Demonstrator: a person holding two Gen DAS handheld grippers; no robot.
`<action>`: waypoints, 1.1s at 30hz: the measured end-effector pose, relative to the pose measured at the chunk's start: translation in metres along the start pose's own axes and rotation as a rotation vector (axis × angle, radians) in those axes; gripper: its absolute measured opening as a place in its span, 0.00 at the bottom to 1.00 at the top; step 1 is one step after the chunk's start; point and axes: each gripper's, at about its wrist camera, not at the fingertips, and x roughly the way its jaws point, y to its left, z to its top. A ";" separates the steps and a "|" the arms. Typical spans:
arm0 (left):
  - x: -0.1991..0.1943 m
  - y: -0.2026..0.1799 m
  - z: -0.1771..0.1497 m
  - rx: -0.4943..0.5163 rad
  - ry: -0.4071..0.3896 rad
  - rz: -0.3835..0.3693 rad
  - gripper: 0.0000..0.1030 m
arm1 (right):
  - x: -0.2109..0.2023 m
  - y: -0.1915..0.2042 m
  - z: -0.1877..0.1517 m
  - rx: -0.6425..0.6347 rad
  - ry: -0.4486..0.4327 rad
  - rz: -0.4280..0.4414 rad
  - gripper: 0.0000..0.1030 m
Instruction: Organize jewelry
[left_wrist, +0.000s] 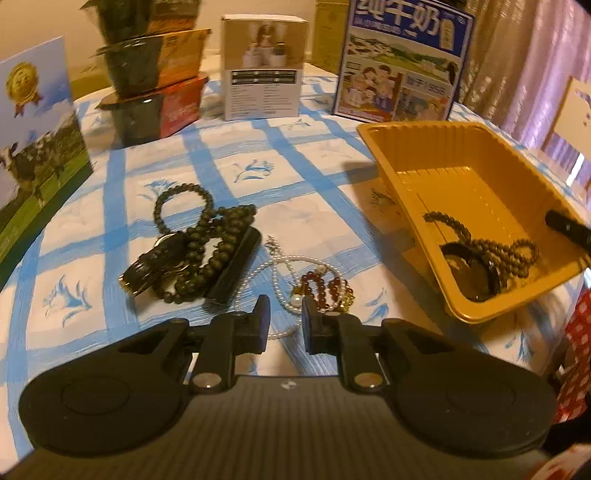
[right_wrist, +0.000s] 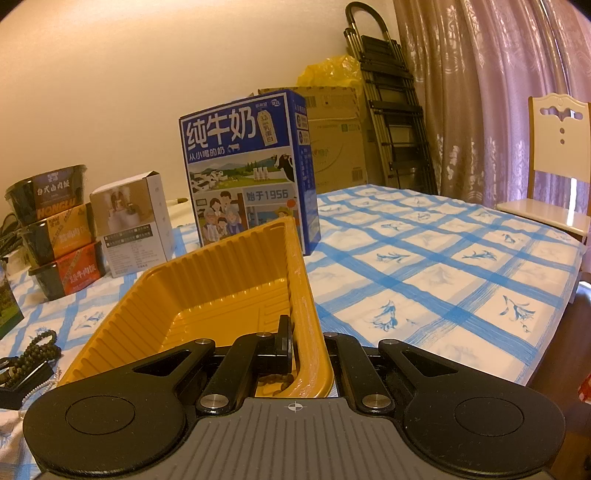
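Observation:
A yellow plastic tray (left_wrist: 406, 147) stands tilted at the right and holds a dark bead bracelet (left_wrist: 517, 251) and a round black piece (left_wrist: 476, 273). On the cloth lie dark bead bracelets (left_wrist: 207, 240), a black watch (left_wrist: 155, 266), a pearl necklace (left_wrist: 280, 273) and a red bead bracelet (left_wrist: 325, 288). My left gripper (left_wrist: 285, 321) is open, low over the pearl necklace, with the strand between its fingers. My right gripper (right_wrist: 308, 350) is shut on the tray's near wall (right_wrist: 306, 332), one finger (right_wrist: 284, 343) inside; it also shows in the left wrist view (left_wrist: 569, 229).
A blue milk carton (right_wrist: 251, 166), a small white box (right_wrist: 133, 229) and stacked instant-meal bowls (right_wrist: 55, 229) stand at the back of the table. Another carton (left_wrist: 33, 147) stands at the left. A white chair (right_wrist: 554, 166) and curtains are at the right.

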 end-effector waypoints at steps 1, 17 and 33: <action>0.001 -0.002 0.000 0.009 0.000 -0.001 0.14 | 0.000 0.000 0.000 -0.001 0.000 0.000 0.04; 0.033 -0.013 0.007 0.104 0.007 0.010 0.14 | 0.000 0.000 0.000 -0.001 0.000 0.000 0.04; 0.033 -0.025 -0.001 0.206 -0.043 0.042 0.03 | 0.000 0.000 0.000 -0.001 0.000 0.000 0.04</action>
